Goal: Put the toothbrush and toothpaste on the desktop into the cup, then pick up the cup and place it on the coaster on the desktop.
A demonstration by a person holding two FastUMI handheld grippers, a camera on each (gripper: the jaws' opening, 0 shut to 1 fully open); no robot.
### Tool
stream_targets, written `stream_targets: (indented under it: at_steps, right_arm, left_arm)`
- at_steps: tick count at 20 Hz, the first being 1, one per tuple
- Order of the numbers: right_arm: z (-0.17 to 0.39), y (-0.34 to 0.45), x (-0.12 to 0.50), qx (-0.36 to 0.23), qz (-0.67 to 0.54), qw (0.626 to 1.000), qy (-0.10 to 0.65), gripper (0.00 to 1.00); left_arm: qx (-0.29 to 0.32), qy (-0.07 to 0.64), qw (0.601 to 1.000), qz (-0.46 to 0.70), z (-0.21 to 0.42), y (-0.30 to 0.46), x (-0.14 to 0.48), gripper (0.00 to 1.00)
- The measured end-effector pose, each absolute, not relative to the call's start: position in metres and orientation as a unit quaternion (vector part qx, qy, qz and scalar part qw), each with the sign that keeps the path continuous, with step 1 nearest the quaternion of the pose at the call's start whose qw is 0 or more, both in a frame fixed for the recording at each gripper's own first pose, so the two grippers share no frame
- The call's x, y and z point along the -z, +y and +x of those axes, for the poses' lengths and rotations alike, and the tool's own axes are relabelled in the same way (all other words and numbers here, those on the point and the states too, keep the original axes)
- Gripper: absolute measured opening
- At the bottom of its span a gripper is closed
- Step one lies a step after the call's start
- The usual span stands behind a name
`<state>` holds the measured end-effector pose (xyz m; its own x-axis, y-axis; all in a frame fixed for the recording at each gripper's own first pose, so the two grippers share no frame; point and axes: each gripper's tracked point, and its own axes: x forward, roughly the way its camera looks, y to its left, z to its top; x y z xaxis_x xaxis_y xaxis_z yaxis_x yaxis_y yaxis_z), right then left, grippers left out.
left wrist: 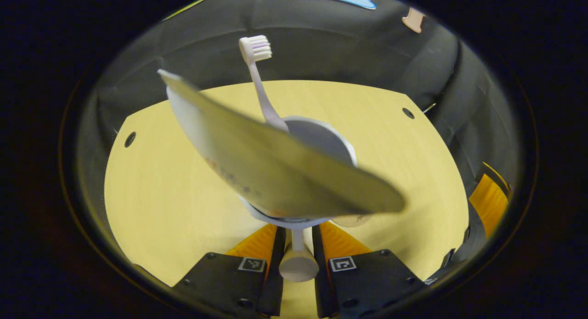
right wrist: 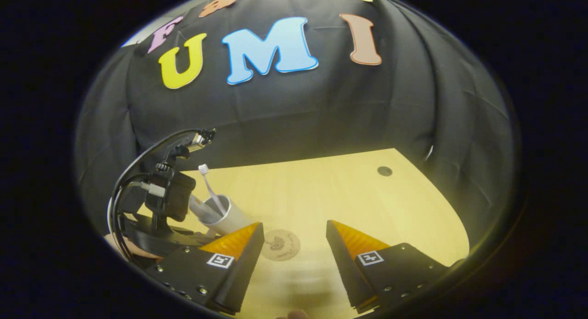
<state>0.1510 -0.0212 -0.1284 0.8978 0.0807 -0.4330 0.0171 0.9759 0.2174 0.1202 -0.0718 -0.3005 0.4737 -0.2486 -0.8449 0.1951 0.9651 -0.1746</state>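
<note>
Counter (right wrist: 321,195), pale wood with small dark round holes near its edges, carried the scene and was the largest thing in both views. One white cup (right wrist: 227,218) stood on it, tilted in the right gripper view, with the round wooden coaster (right wrist: 281,245) lying flat just beside the cup and apart from it. Two things stood inside the cup: one toothpaste tube (left wrist: 271,172), flat and silvery-olive with a whitish edge, leaning out of the cup across the left gripper view, and one toothbrush (left wrist: 259,75), slim and pale with a white bristle head, rising out of the cup's mouth behind the tube.

The left gripper (left wrist: 297,245) sat right at the cup, its two fingers drawn close together on either side of a narrow white part of the cup, seemingly pinching it, with the cup directly ahead of the fingertips. In the right gripper view the same gripper (right wrist: 170,204) stood against the cup's far side from the coaster.

The right gripper (right wrist: 294,241) was spread wide and held nothing; the coaster lay between its fingers, and the cup was just beyond its one fingertip (right wrist: 248,234).
</note>
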Motion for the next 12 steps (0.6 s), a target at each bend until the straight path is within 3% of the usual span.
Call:
stream_targets:
  at_steps: [12]
  right_arm:
    - [0.124, -0.097, 0.148, 0.043, 0.135, 0.960, 0.242, 0.82]
  left_arm:
    - [0.156, 0.520, 0.839, -0.009, 0.117, -0.149, 0.315, 0.36]
